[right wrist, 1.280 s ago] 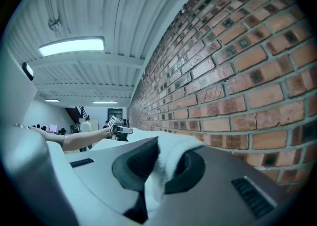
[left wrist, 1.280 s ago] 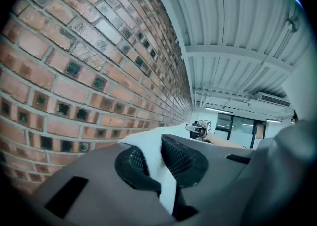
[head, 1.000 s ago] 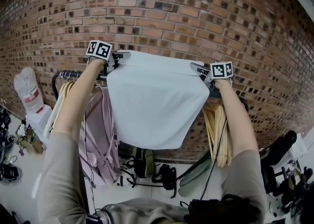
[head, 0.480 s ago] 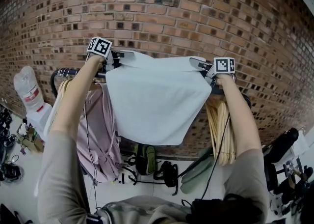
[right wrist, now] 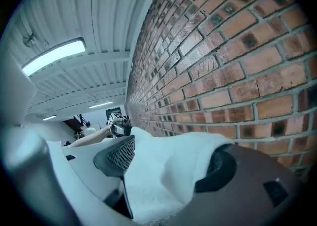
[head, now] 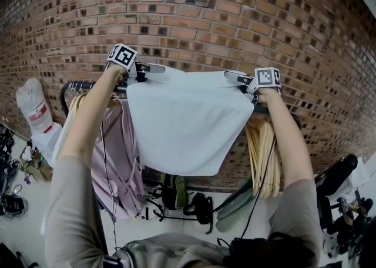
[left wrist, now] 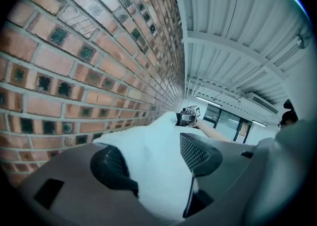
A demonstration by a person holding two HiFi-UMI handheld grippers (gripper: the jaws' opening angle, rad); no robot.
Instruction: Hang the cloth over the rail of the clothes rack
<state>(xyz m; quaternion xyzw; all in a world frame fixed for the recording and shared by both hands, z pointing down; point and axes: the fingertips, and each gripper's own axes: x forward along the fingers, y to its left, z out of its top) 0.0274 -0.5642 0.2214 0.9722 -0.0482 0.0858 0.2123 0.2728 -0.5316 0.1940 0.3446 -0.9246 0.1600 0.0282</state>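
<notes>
Left hand-held gripper [head: 154, 69] and right hand-held gripper [head: 228, 76] have just opened wide, cloth [head: 188, 126] lying loose between jaws. Risk: withdrawal snags fabric, dragging it off the rail [head: 79, 87].

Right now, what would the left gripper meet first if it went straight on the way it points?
The cloth: it lies between the jaws of the left gripper, which have just been opening, and heaps up ahead. The right gripper sits farther along that line; depth is unclear.
</notes>
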